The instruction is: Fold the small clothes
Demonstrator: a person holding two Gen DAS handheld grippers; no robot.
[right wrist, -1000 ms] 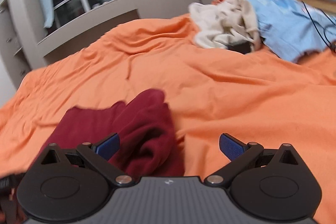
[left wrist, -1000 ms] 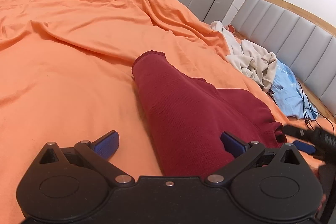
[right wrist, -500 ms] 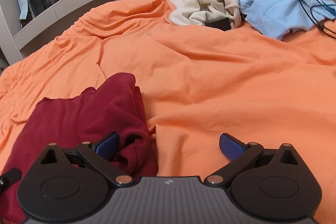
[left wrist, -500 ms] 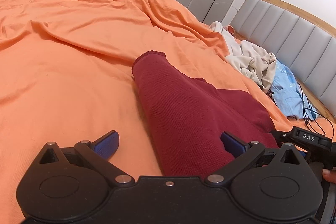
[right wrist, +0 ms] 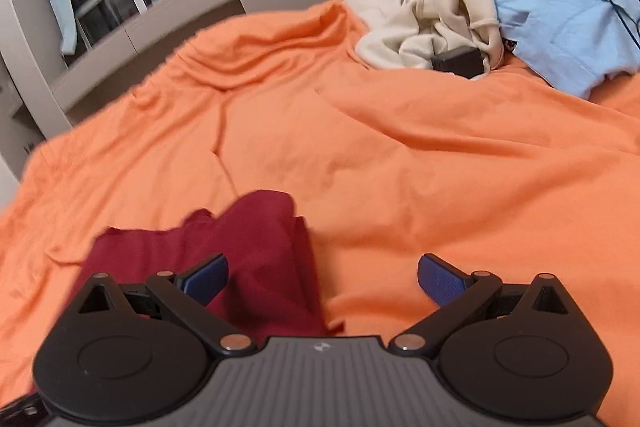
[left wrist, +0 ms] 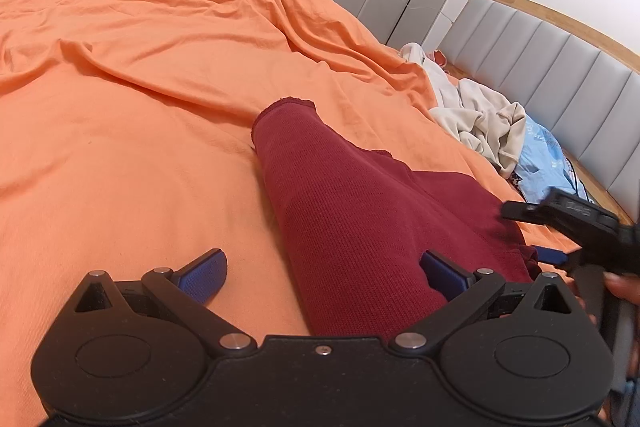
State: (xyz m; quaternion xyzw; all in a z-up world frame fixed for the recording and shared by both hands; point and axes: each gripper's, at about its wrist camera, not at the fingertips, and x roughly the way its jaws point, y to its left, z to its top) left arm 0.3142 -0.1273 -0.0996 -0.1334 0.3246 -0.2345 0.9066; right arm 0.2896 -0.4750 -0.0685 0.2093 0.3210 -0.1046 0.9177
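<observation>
Blur smears the right gripper (left wrist: 560,227) in the left wrist view, and the frame edge cuts it off. Part of the dark red garment (left wrist: 360,211) hides under the left gripper (left wrist: 320,273). It lies bunched on the orange sheet (left wrist: 140,155), ribbed, one tube-like end pointing away. Both grippers stand wide, gripping nothing. The right gripper's (right wrist: 322,277) left pad (right wrist: 206,277) hovers over crumpled red folds (right wrist: 260,239).
</observation>
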